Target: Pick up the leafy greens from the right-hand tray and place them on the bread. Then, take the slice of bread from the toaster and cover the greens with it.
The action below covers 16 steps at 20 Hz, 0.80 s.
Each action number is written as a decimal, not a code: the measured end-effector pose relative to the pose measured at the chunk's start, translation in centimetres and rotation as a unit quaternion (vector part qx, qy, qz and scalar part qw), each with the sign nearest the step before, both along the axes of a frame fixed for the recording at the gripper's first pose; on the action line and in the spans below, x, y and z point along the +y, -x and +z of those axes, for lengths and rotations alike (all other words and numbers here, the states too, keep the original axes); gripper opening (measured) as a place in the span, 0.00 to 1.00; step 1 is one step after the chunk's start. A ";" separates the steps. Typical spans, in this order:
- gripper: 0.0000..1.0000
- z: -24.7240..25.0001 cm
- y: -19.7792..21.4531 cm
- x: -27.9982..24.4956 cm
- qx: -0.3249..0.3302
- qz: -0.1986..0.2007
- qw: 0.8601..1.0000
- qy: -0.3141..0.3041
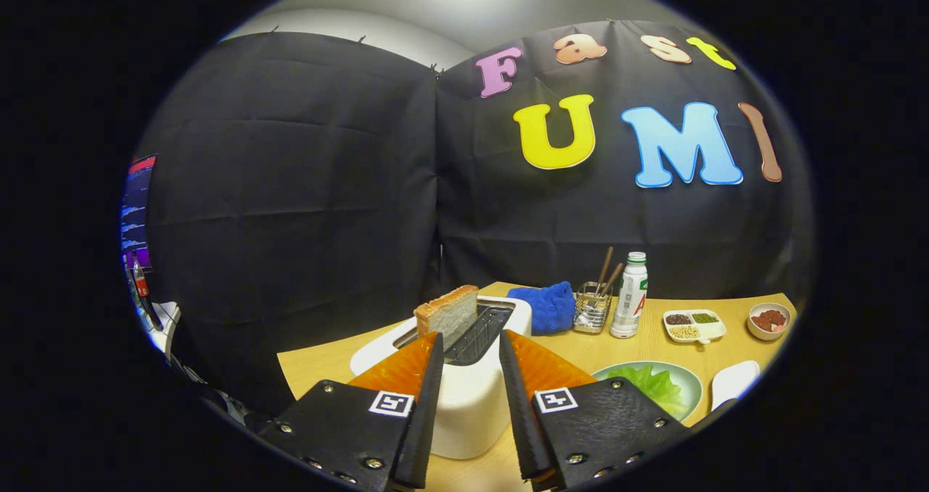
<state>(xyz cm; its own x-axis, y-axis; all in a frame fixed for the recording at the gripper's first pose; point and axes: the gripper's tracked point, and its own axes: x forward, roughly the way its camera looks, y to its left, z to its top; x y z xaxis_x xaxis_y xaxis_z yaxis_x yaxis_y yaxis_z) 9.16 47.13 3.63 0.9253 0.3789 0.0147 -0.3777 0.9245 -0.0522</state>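
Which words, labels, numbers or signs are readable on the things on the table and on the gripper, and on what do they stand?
No text can be read.
The bottle: its label print is too small to read.
The gripper, open with fingers either side of the toaster: a square coded marker on each side, no words.
The screen beside the table: blurred.

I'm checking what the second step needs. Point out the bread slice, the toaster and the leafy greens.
bread slice (448, 313): gripper view, its cut face, standing up out of the slot.
toaster (472, 398): gripper view, its front wall between the open gripper (470, 434) fingers.
leafy greens (657, 384): gripper view, leaf on the plate.
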 end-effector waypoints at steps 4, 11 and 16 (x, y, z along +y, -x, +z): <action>0.46 -0.3 -1.3 3.0 0.005 -0.019 1.000 0.016; 0.46 -1.7 -4.7 5.1 0.022 -0.062 0.997 0.039; 0.08 -1.4 -4.9 5.4 0.008 -0.060 0.997 0.044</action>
